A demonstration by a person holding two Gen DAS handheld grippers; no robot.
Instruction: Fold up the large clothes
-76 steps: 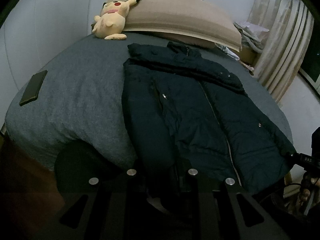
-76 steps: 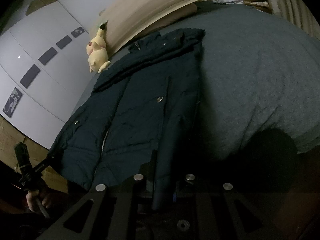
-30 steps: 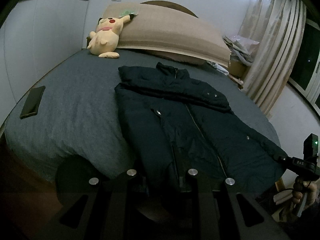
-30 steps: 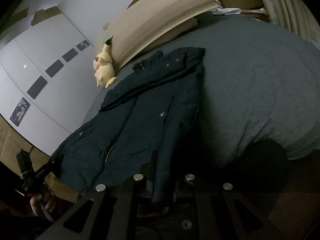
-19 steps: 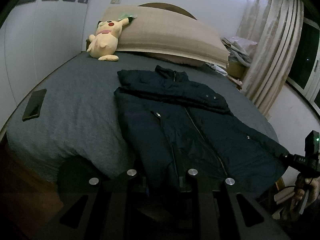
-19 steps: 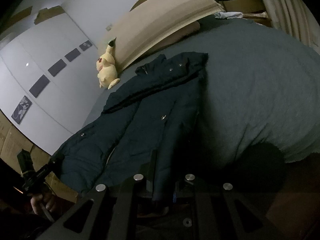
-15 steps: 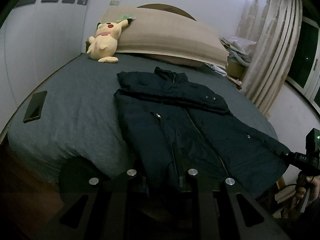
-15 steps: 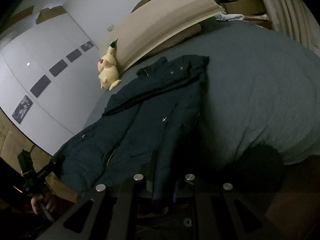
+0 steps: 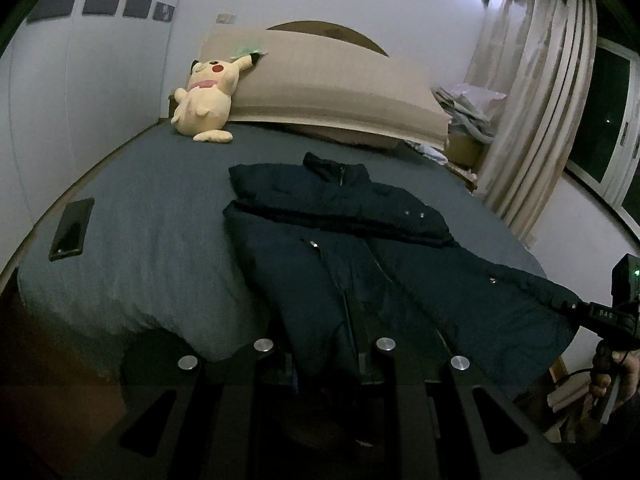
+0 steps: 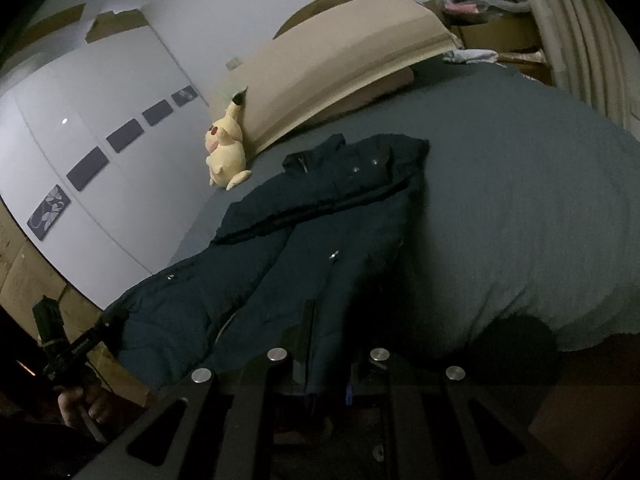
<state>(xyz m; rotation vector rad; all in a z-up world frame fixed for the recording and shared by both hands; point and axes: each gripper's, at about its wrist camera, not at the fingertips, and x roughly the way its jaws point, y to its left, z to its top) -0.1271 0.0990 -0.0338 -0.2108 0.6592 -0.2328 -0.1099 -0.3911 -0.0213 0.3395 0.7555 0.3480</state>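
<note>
A dark navy padded jacket [image 9: 360, 264] lies front-up on the grey bed [image 9: 152, 240], collar toward the pillow, with a sleeve folded across its chest. Its hem hangs past the foot of the bed. In the left wrist view my left gripper [image 9: 326, 360] is shut on the hem's left corner. My right gripper [image 9: 570, 308] pinches the opposite corner at the far right. The right wrist view shows the jacket [image 10: 320, 232] again, with my right gripper [image 10: 320, 368] shut on the hem and my left gripper [image 10: 106, 326] at the other corner. The fabric hides the pads.
A black phone [image 9: 71, 229] lies near the bed's left edge. A yellow plush toy [image 9: 206, 100] leans on the long beige pillow [image 9: 340, 88] at the head. Curtains [image 9: 532, 120] and a clothes pile stand on the right, white wardrobe doors [image 10: 100, 140] on the left.
Both grippers keep their hold on the hem. My right gripper has risen a little and lifted its corner. The left has hardly moved.
</note>
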